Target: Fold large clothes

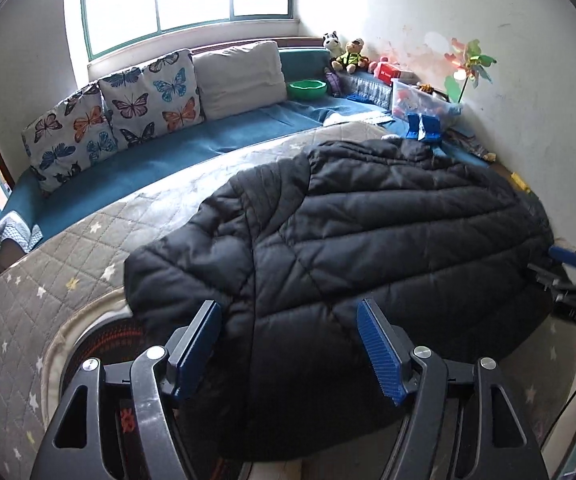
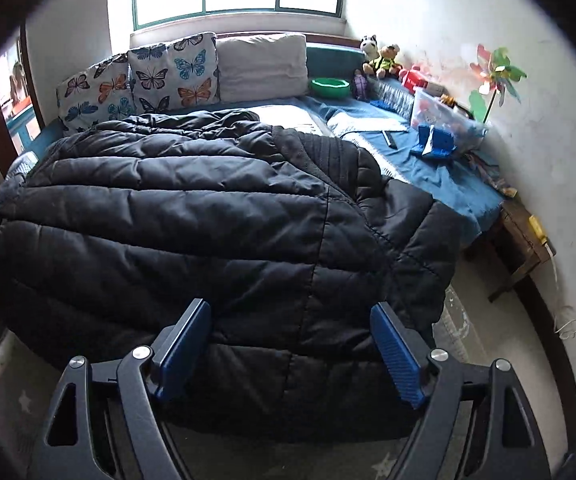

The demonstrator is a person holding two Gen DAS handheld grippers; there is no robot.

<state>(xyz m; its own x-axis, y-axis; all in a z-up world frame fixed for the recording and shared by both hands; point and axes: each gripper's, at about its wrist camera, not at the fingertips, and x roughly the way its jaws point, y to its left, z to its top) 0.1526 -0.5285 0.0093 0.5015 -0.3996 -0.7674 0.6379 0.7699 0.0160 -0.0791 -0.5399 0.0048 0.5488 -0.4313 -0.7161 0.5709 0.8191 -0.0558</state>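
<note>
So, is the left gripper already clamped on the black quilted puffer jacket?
No, the left gripper is open, both blue pads apart above the black quilted puffer jacket.

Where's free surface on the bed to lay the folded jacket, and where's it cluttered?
Free: the grey star quilt left of the black jacket, and the blue sheet between that quilt and the butterfly pillows. Crowded: the far right corner by the wall, with the green bowl, soft toys, clear toy bin and blue stand.
</note>
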